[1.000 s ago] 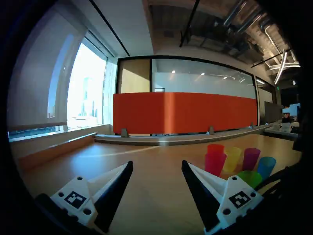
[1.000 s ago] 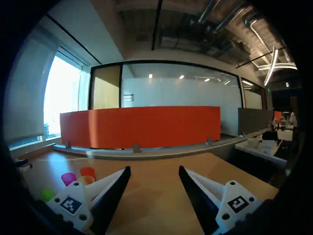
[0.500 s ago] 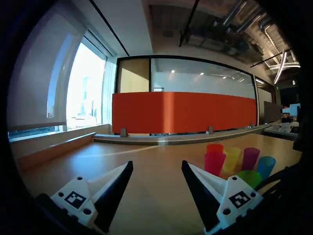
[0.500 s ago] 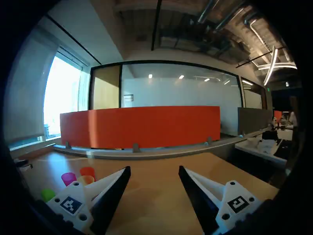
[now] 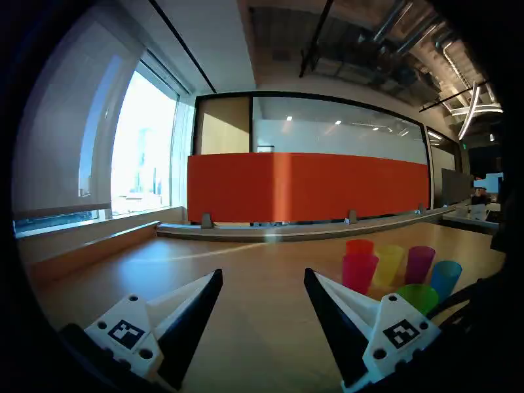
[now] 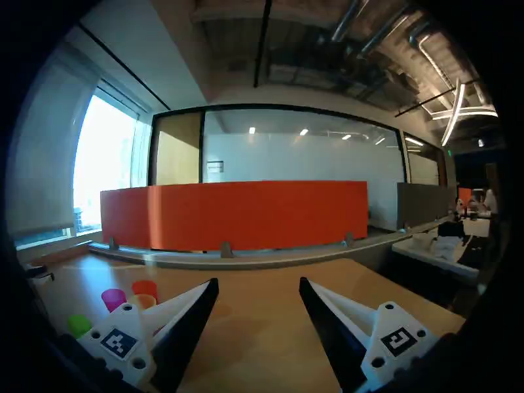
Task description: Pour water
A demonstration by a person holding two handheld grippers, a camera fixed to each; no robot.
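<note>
Wooden table (image 5: 190, 257), six coloured cups (image 5: 359, 272), two hand-held grippers (image 5: 262, 271) (image 6: 258, 280) wide open, holding nothing

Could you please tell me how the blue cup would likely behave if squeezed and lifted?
The blue cup looks like thin translucent plastic, so probably light and apt to flex when squeezed. Upright and close to the green cup, it might tip into it if pushed.

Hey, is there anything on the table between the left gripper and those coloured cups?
Nothing visible stands in the way. The left gripper is open with only bare table ahead of it. The coloured cups stand grouped to the right in the left gripper view, just beyond one finger.
</note>
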